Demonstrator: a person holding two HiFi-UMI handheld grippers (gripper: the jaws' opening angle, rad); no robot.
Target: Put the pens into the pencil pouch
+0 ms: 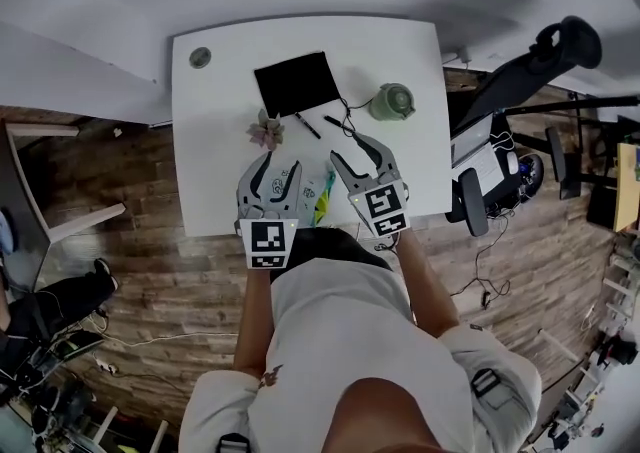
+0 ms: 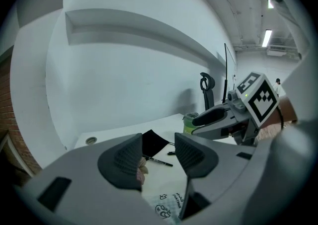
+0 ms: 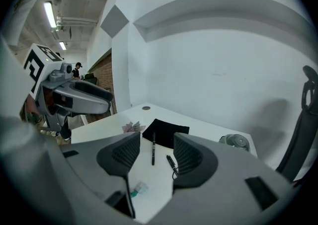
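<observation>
2 hand-held grippers hung over the white table (image 1: 210,141), jaws apart and empty: the left hand-held gripper (image 2: 158,155) and the right hand-held gripper (image 3: 156,153). Just ahead of the right one lay 2 slim black pens (image 3: 153,148), with the flat black fabric pencil pouch (image 3: 166,130) beyond them.

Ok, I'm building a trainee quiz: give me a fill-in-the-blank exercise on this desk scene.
1. The black pencil pouch lies on a ___ table.
2. Exactly ___ pens lie on the table outside the pouch.
3. The left hand-held gripper and the right hand-held gripper both have their jaws ___, with nothing gripped.
Missing words: white; two; open.
</observation>
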